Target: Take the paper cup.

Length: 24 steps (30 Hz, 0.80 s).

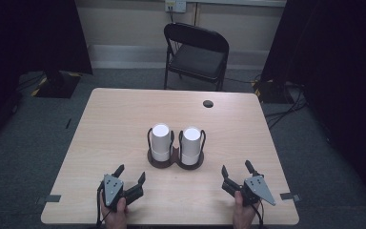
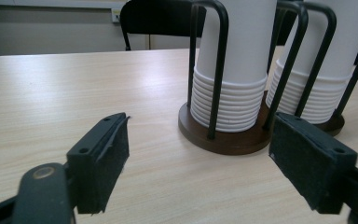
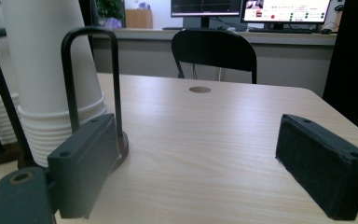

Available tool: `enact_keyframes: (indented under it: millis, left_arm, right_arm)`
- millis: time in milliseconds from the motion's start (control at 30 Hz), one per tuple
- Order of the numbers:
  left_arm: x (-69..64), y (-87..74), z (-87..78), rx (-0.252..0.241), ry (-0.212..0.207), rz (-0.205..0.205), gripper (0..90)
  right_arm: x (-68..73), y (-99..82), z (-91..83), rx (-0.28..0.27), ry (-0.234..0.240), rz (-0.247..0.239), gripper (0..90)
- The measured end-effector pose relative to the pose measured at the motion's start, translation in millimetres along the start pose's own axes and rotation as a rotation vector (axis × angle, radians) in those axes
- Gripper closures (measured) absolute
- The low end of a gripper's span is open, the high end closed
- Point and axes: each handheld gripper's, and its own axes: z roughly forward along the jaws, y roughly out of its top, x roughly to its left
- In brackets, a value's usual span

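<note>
High view: both tools, left tool [image 1: 131, 174] and right tool [image 1: 236, 169], sit spread and empty near the tabletop's [image 1: 114, 119] near edge, bare wood around them. Between and beyond stand two cup stacks [image 1: 161, 141] in touching wire holders [image 1: 176, 160]; a chair [image 1: 196, 52] waits past the far edge.

Wide-parted jaws of the right gripper [image 3: 205, 172] frame bare desk [image 3: 205, 140], with a stack of white paper cups [image 3: 51, 93] in a black wire holder [image 3: 91, 79] at left and a black chair [image 3: 214, 51] beyond.
</note>
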Motion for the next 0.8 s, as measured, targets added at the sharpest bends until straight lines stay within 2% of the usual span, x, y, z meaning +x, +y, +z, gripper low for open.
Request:
enact_keyframes:
  millis: [67, 133, 233, 333, 433, 467, 567, 633, 700, 800]
  left_arm:
    - [-0.8, 1.0, 2.2, 0.025, 0.009, 0.004, 20.5]
    - [-0.5, 1.7, 4.1, 0.043, 0.019, -0.001, 20.5]
    - [1.4, 2.3, 5.3, 0.058, 0.007, -0.017, 20.3]
    - [4.4, 2.9, 6.2, 0.071, 0.000, -0.038, 20.1]
    - [6.3, 4.4, 4.6, 0.068, -0.004, -0.045, 20.1]
    - [6.0, 4.7, 4.7, 0.055, -0.004, -0.057, 20.0]
    - [7.9, 5.3, 4.1, 0.057, -0.008, -0.053, 20.0]
    - [7.3, 5.8, 4.6, 0.064, -0.003, -0.051, 20.0]
    - [6.9, 7.2, 5.3, 0.056, -0.024, -0.061, 20.0]
    - [5.5, 10.6, 5.4, 0.017, -0.069, -0.062, 18.4]
  right_arm:
    - [0.7, 0.8, 2.2, 0.021, 0.009, -0.015, 12.1]
    - [0.4, 1.3, 3.2, 0.033, 0.005, -0.008, 12.1]
    - [-1.1, 1.1, 3.0, 0.029, 0.002, 0.006, 12.1]
    - [0.5, 0.9, 2.0, 0.022, -0.017, -0.001, 12.1]
    - [1.7, 1.1, 2.6, 0.025, -0.038, -0.007, 12.1]
    - [1.5, 1.2, 3.1, 0.029, -0.039, -0.006, 12.1]
    - [0.7, 1.6, 4.0, 0.042, -0.024, 0.011, 12.1]
    - [1.2, 1.7, 3.6, 0.044, -0.031, 0.010, 12.1]
    - [1.7, 1.7, 3.5, 0.045, -0.038, 0.010, 12.1]
    - [1.8, 1.7, 3.5, 0.047, -0.045, 0.016, 12.1]
